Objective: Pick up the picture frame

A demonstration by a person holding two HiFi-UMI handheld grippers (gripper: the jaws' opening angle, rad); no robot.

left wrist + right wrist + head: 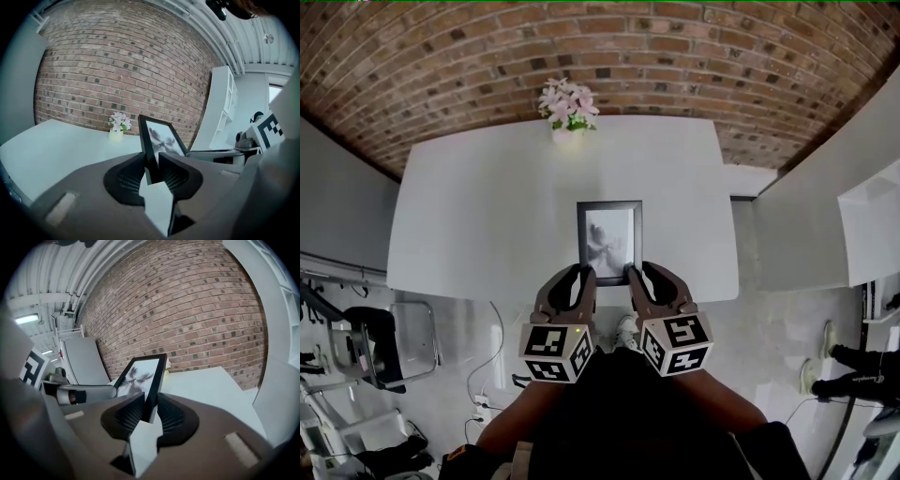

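The black picture frame point(609, 239), with a grey flower print in it, is held over the near part of the white table point(478, 216). My left gripper point(584, 275) is shut on its near left corner and my right gripper point(636, 274) on its near right corner. In the left gripper view the frame point(161, 136) stands up between the jaws of that gripper point(151, 161), pads pressed on its black edge. In the right gripper view the frame point(143, 375) is likewise clamped by the right gripper point(150, 406). The frame's near edge is hidden by the fingers.
A small pot of pink and white flowers point(567, 108) stands at the table's far edge, against a brick wall. A chair point(380, 342) and cables are on the floor at left. White cabinets point(825, 225) stand at right, with shoes point(853, 370) below them.
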